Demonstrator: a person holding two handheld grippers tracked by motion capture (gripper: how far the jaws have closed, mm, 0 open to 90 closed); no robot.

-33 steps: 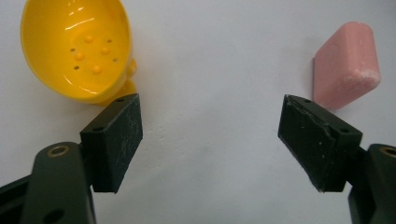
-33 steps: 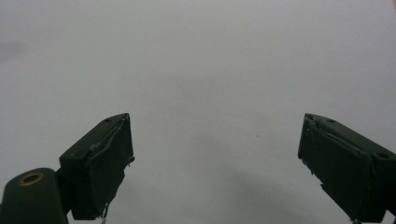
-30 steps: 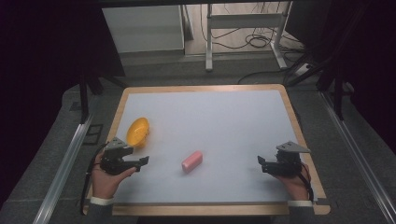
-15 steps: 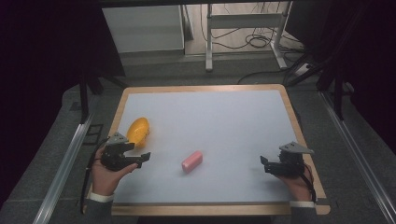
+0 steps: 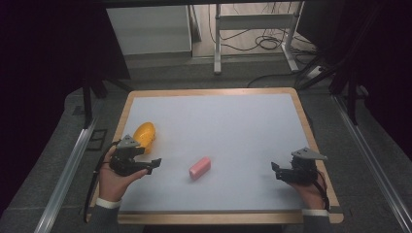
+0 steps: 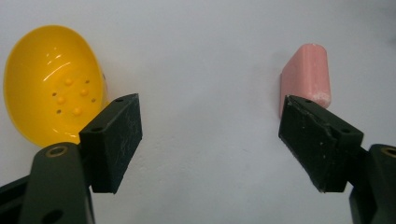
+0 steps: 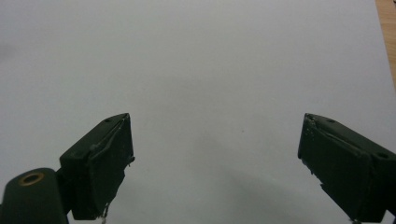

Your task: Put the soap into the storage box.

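Observation:
A pink block [image 5: 200,167] lies near the middle front of the white table top [image 5: 218,126]. A yellow bowl-like scoop [image 5: 145,134] rests on its side at the left. My left gripper [image 5: 153,165] hovers just in front of the scoop, open, pointing right toward the block. In the left gripper view the yellow scoop [image 6: 53,84] sits behind the left jaw and the pink block [image 6: 307,74] behind the right jaw; the left gripper [image 6: 208,140] holds nothing. My right gripper [image 5: 275,171] is at the front right, open, and in its own view the right gripper [image 7: 215,163] faces bare white surface.
The table has a wooden rim [image 5: 311,126]. Aluminium rails [image 5: 63,174] run along both sides on the grey floor. Behind the table stand a white cabinet [image 5: 145,29], a metal frame [image 5: 252,22] and loose cables [image 5: 262,43].
Both grippers have sunk slightly toward the table and drifted a little toward the front. The block and the scoop have not moved.

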